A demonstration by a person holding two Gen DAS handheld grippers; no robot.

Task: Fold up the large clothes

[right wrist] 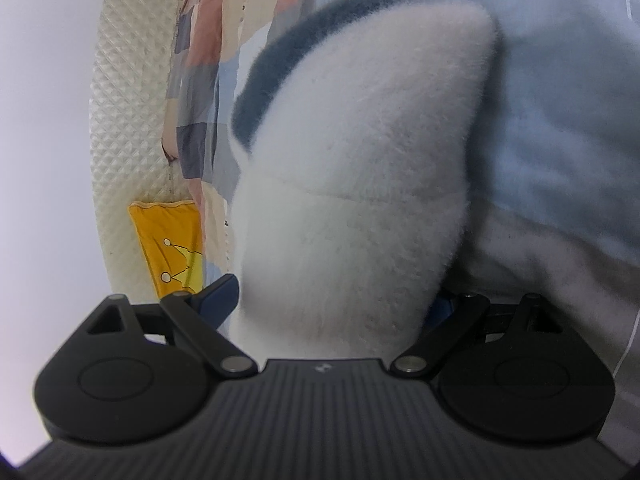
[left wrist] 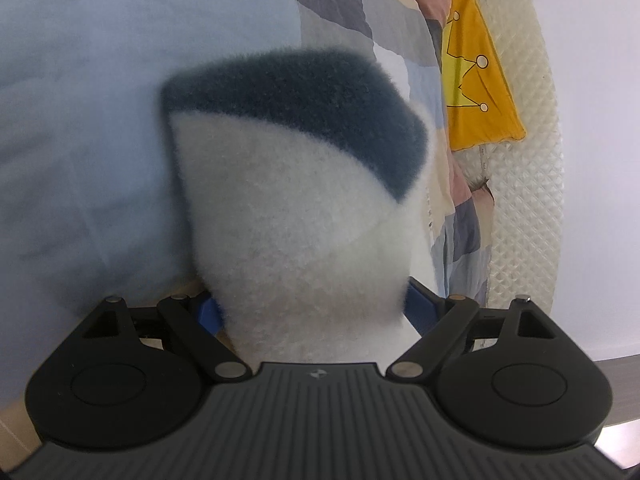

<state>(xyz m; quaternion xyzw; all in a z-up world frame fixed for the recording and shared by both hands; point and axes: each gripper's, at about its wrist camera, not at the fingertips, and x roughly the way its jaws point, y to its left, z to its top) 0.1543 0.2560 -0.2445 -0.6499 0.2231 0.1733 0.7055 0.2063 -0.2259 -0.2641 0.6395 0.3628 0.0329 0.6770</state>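
A thick folded fluffy garment (left wrist: 288,208), white with a dark teal band along its top edge, fills the middle of the left wrist view. It sticks out forward from my left gripper (left wrist: 314,306). That gripper's blue fingers (left wrist: 210,316) press on it from both sides, and it narrows where they squeeze it. The right wrist view has the same white and teal garment (right wrist: 360,168) bulging out of my right gripper (right wrist: 332,300), pinched between its blue fingers (right wrist: 218,290). The fluff hides the fingertips of both grippers. A light blue sheet (left wrist: 80,120) lies behind the garment.
A patchwork quilt (left wrist: 340,8) lies at the far side of the bed. A yellow cushion (left wrist: 476,80) with a crown drawing leans on a white quilted mattress edge (left wrist: 528,160). A white wall stands beyond it. Grey fabric (right wrist: 540,272) lies to the right in the right wrist view.
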